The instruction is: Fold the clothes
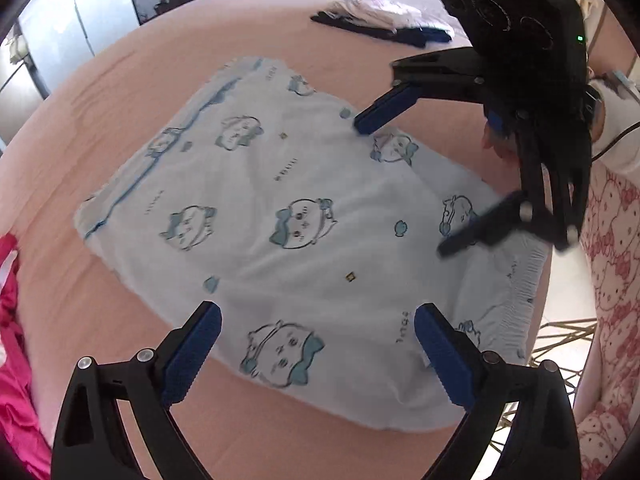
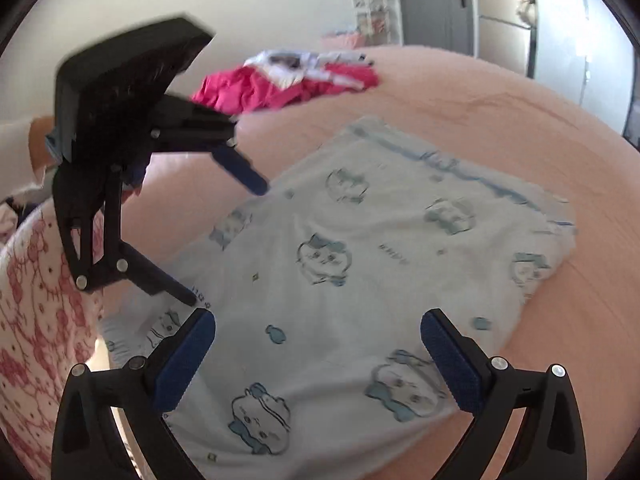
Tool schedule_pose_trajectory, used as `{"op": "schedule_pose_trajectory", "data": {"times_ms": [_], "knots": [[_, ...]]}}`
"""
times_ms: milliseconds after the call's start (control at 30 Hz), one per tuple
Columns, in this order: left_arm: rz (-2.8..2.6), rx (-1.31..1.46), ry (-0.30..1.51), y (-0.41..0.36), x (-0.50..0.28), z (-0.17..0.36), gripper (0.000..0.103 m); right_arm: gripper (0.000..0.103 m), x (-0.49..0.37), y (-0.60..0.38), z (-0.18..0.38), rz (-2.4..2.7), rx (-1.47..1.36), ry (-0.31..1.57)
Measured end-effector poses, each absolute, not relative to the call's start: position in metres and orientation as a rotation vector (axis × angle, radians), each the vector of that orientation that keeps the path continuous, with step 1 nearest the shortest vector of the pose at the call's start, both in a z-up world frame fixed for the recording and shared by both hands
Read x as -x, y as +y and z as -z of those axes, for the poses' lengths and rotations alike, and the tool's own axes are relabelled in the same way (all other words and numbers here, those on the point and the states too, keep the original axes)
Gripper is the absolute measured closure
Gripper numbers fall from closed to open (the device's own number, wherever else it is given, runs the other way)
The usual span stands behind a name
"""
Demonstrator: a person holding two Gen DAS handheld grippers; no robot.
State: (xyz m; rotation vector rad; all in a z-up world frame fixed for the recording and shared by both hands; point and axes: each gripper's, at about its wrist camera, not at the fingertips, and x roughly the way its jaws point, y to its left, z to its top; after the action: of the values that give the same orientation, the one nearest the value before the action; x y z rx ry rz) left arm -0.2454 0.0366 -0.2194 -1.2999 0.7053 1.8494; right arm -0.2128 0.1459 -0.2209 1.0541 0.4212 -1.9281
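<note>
A white garment with blue cartoon animal prints (image 1: 288, 232) lies flat on the pink bed sheet (image 1: 120, 80), folded into a rough rectangle; it fills the middle of the right wrist view too (image 2: 360, 280). My left gripper (image 1: 318, 344) hovers open over its near edge, nothing between the fingers. My right gripper (image 2: 318, 356) is open as well, above the garment's other side. Each gripper shows in the other's view: the right one (image 1: 400, 184) at the right, the left one (image 2: 230, 244) at the left, both with jaws spread.
A crumpled magenta garment (image 2: 280, 88) lies at the bed's far side (image 1: 12, 320). A stack of folded dark and white clothes (image 1: 384, 20) sits near the pillows. A person in pink-patterned pyjamas (image 1: 612, 280) stands at the bed edge. A door and cabinets (image 2: 500, 8) stand beyond.
</note>
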Motion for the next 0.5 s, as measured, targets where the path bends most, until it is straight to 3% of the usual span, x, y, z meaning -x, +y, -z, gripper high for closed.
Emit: {"op": "schedule_pose_trajectory", "data": {"times_ms": [33,200,367,500], "knots": [[-1.822,1.293,0.785,0.039,0.241,0.228,0.002,0.000,0.211,0.145,0.226,1.916,-1.058,0.459],[-1.829,1.406,0.744,0.000,0.246,0.212,0.002,0.000,0.207,0.164,0.225,1.896,-1.135,0.654],[-2.033,1.262,0.596,0.014,0.258,0.170,0.002,0.000,0.209,0.174,0.202,2.049,-1.054,0.517],[-1.958,1.413,0.755,0.039,0.263,0.201,0.001,0.000,0.190,0.148,0.222,1.882,-1.076,0.603]]}}
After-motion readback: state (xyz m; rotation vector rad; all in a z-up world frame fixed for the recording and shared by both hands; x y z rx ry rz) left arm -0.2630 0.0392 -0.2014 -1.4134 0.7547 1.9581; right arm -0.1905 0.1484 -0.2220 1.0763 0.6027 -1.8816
